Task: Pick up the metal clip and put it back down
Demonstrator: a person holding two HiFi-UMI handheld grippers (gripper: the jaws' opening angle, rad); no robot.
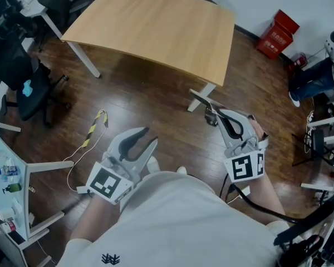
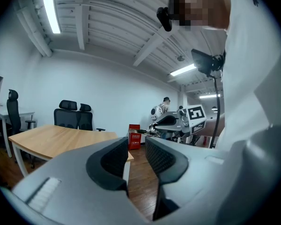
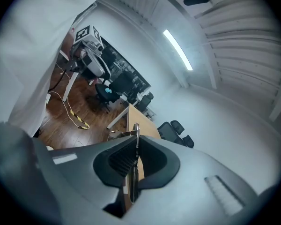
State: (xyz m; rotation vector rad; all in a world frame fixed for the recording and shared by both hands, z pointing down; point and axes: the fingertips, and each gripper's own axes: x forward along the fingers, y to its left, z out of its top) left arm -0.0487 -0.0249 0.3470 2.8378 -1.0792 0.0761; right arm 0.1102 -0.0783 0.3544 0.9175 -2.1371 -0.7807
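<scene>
The metal clip (image 1: 201, 102) is a thin dark strip sticking out forward-left from my right gripper (image 1: 216, 114), which is shut on it in the air above the wooden floor, just short of the table's near corner. In the right gripper view the clip (image 3: 136, 134) shows edge-on, pinched between the pads of the right gripper (image 3: 134, 149). My left gripper (image 1: 151, 137) hangs lower left with its jaws apart and nothing in them. From the left gripper view, the left gripper (image 2: 136, 149) is open, and beyond it are the right gripper (image 2: 174, 122) and the clip (image 2: 139, 132).
A bare light-wood table (image 1: 156, 26) stands ahead on white legs. Black office chairs (image 1: 22, 88) are at the left, beside a side desk with small bottles (image 1: 8, 174). A yellow-black striped strip (image 1: 94, 125) lies on the floor. Far right are a red box (image 1: 277, 33) and a seated person (image 1: 312, 79).
</scene>
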